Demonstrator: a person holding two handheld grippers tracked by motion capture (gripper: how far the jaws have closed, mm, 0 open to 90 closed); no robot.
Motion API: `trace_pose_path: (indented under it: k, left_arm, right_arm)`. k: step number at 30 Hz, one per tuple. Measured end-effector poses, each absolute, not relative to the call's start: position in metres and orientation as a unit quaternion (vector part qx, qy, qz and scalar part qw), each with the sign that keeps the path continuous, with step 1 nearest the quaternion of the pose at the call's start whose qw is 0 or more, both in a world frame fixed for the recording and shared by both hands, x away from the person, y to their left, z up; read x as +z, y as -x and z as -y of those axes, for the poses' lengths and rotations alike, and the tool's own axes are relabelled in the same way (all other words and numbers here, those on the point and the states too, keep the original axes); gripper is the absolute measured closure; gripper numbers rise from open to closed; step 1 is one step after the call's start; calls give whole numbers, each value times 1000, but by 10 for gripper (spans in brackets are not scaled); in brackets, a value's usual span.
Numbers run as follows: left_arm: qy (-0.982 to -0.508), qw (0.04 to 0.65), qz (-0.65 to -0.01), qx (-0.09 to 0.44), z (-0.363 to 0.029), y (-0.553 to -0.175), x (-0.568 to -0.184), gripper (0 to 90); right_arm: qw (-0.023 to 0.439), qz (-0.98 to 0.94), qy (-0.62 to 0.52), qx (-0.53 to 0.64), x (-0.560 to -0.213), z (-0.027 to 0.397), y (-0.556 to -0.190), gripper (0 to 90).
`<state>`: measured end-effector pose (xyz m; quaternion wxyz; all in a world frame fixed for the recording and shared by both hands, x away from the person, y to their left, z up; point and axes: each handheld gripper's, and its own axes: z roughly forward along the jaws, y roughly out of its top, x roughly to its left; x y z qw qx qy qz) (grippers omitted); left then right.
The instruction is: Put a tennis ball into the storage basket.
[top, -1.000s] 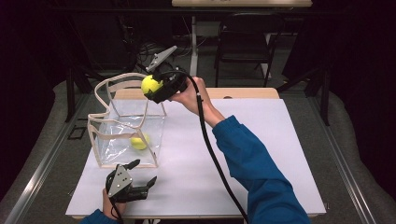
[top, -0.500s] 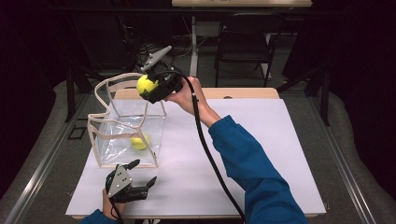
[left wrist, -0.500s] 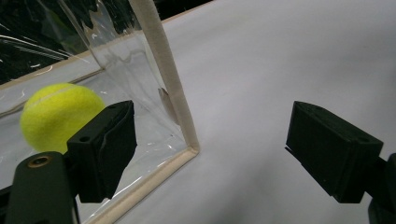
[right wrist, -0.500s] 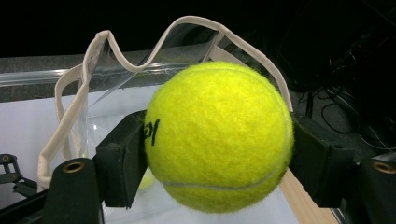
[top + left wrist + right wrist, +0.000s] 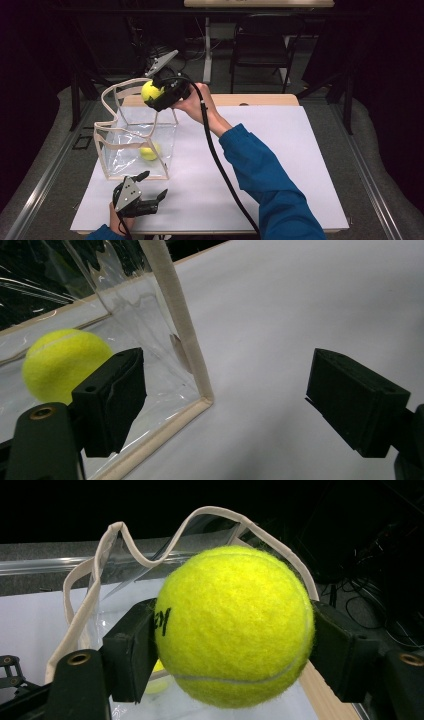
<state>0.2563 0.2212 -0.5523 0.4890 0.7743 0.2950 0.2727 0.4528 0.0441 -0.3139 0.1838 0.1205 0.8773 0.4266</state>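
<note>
- Over on the left, the clear bag (image 5: 135, 145) with its cream trim stands upright on the white worktop (image 5: 280, 165), mouth open to the top.
- Inside it, one tennis ball (image 5: 149, 151) lies on the bag's floor; the left gripper view catches that ball (image 5: 60, 362) through the clear wall, just behind the bag's near corner.
- At the near left edge, the left gripper (image 5: 152, 187) sits low over the worktop just in front of the bag, jaws spread wide with nothing between them.
- Up above the bag's far right rim, the right gripper (image 5: 152, 92) is clamped tight on a second tennis ball (image 5: 150, 91), held in the air over the opening.
- The right gripper view shows it close up: that held ball (image 5: 235, 625) is squeezed between both black pads, with the bag's wavy rim (image 5: 100, 555) behind and below.
- To the right, the blue sleeve (image 5: 265, 185) runs from the near edge up to the hand on that gripper, cable (image 5: 220, 165) trailing alongside.
</note>
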Motion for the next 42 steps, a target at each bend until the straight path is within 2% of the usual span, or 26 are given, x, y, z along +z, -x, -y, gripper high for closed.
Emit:
trace_pose_path:
  k: [42]
  left_arm:
    - [-773,490,-298,271,-222,-256,-552,160]
  right_arm:
    - [166,-887,-109,418,-333,-73,-452,262]
